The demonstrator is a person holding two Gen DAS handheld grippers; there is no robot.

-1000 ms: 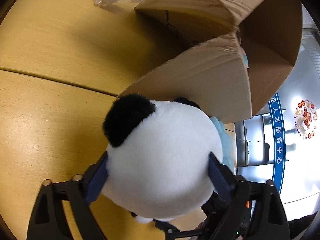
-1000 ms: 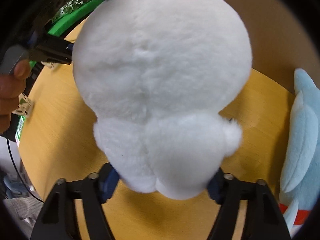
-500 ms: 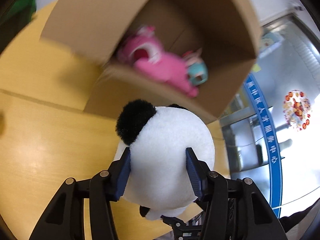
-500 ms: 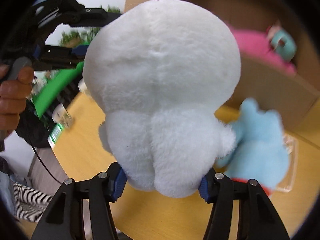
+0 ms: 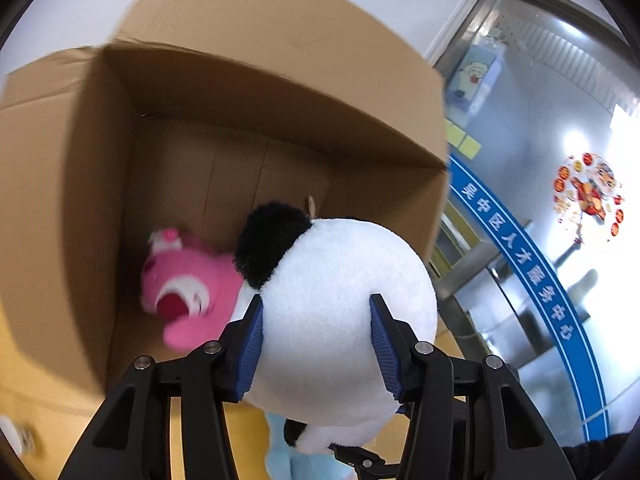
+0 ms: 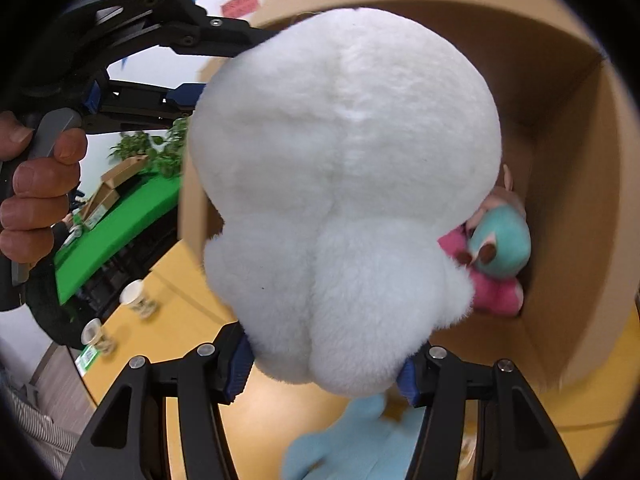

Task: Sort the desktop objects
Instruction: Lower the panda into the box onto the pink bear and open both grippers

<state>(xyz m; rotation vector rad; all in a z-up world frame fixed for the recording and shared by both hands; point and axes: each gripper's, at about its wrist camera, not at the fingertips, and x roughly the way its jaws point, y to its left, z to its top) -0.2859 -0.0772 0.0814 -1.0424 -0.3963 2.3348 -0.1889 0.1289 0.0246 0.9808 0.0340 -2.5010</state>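
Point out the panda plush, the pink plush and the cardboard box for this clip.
panda plush (image 5: pixel 340 312), left wrist view, white back of its head.
pink plush (image 5: pixel 188 284), left wrist view, its face inside the box.
cardboard box (image 5: pixel 280 92), left wrist view, inner far wall.

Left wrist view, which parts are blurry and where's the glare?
Left wrist view: pink plush and cardboard box edges smear with motion, the panda plush in the tongs stays sharp, glare blooms on the glass wall. Right wrist view: cups on the table are blurred.

White panda plush (image 5: pixel 340 320) with black ear, pink plush (image 5: pixel 188 292), brown cardboard box (image 5: pixel 72 200), yellow table (image 6: pixel 168 304).
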